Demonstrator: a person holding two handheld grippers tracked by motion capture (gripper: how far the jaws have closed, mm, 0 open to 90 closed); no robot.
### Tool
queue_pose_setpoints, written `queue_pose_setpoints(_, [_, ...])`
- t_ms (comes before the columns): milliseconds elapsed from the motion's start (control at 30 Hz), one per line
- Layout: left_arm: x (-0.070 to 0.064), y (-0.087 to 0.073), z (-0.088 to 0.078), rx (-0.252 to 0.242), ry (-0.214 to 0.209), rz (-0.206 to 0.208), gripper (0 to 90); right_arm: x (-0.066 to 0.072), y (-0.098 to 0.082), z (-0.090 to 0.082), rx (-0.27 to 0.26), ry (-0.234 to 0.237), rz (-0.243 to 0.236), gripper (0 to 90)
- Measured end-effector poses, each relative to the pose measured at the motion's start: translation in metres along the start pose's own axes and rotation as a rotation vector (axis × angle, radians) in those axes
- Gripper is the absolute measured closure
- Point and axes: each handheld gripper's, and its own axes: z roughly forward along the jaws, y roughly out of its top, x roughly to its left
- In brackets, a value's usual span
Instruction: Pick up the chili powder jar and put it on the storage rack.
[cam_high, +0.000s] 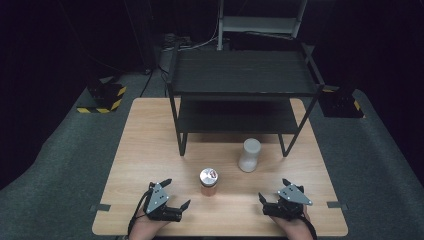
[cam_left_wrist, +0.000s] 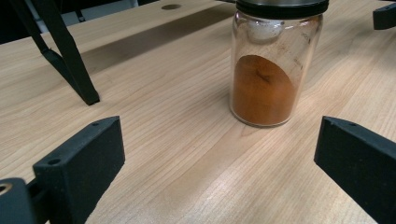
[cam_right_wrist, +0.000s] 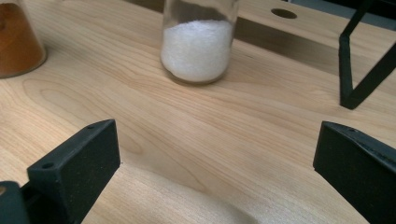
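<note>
A glass jar of orange powder (cam_high: 208, 183) with a metal lid stands upright near the table's front middle; in the left gripper view the orange jar (cam_left_wrist: 268, 79) is ahead and right of centre. A jar of white powder (cam_high: 249, 155) stands farther back to its right, also upright in the right gripper view (cam_right_wrist: 198, 44). My left gripper (cam_high: 177, 193) rests at the front left, open and holding nothing, left of the orange jar. At the front right my right gripper (cam_high: 273, 189) is open too, nothing between its jaws.
A black two-tier metal shelf (cam_high: 242, 90) stands at the back of the wooden table (cam_high: 150, 150); its legs (cam_high: 182, 145) come down just behind the jars. Dark carpet surrounds the table. Small clips sit at the table's front corners.
</note>
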Motion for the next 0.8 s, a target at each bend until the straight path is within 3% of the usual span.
queue_pose_setpoints(800, [0.0029,-0.0083,-0.0035,-0.046,-0.001,-0.025,0.6,0.0014,-0.0027,-0.0021,-0.011,-0.008,-0.015,0.0])
